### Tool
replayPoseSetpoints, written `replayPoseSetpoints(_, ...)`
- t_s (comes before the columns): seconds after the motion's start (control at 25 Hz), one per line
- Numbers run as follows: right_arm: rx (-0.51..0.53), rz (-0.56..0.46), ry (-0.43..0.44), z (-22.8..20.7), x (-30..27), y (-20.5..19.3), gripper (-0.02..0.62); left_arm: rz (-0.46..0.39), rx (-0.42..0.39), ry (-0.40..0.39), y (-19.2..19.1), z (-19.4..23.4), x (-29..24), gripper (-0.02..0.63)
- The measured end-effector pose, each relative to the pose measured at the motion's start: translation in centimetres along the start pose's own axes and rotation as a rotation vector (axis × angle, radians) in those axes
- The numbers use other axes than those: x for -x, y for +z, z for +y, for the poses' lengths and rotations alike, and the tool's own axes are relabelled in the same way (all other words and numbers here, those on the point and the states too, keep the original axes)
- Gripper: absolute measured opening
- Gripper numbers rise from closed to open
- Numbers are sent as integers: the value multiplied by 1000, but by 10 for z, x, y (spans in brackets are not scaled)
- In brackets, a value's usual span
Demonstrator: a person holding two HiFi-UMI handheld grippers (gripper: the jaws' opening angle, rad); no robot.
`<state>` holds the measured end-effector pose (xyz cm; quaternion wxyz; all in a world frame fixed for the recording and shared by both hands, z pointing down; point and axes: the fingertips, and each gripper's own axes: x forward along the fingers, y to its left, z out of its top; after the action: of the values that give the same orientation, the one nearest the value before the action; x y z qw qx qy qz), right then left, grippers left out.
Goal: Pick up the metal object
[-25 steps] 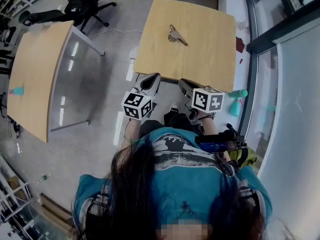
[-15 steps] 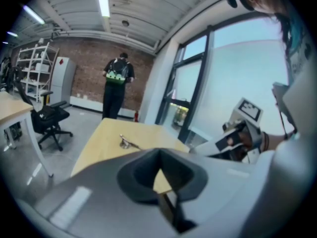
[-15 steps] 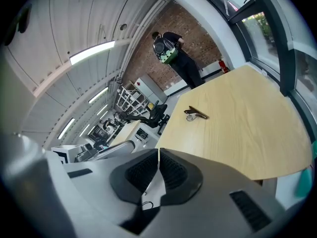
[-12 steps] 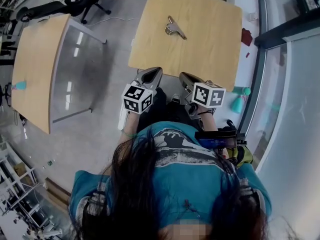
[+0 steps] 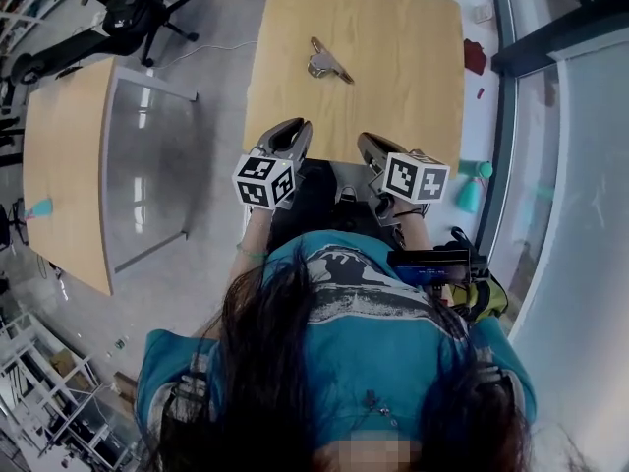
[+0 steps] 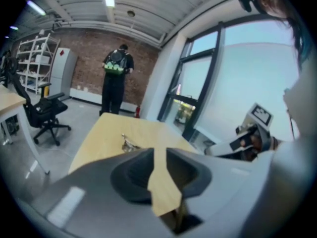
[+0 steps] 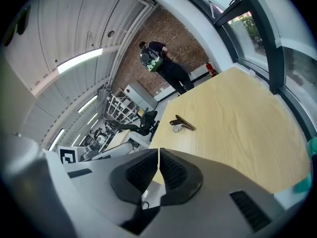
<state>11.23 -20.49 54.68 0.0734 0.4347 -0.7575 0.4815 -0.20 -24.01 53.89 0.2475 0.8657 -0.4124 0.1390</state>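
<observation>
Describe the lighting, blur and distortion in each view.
Head view: even daylight, the light wooden table bows at its edges from the wide angle, silver metal clip clear, mosaic patch at the bottom. Left gripper view: heavy fisheye, dark corners, washed-out window, clip soft. Right gripper view: same fisheye, ceiling strip light glaring, clip crisp.

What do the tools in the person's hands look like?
The left hand-held gripper and the right hand-held gripper each have a grey shell, two dark ribbed pads and a white cube with black square markers. The person wears a teal printed T-shirt.
</observation>
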Motion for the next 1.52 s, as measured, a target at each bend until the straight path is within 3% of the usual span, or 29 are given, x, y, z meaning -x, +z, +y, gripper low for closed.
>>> replayPoseSetpoints(0.32, -54, -79, -102, -18, -20, 48, 18, 155, 87, -137, 1, 49, -78, 134)
replayPoseSetpoints(0.56, -104, -102, -168, -24, -38, 67, 18, 196, 380, -210, 5, 97, -137, 203)
replayPoseSetpoints(0.64, -122, -99, -189, -28, -42, 66, 18, 219, 439, -217, 4, 110, -155, 210)
replayPoseSetpoints(1.04, -216, -106, -288, -51, -42, 55, 18, 409, 501, -275, -25, 126, -213, 210)
replayPoseSetpoints(1.52, -238, -111, -317, -56, -36, 44, 18, 424, 714, -291, -28, 123, -229, 92)
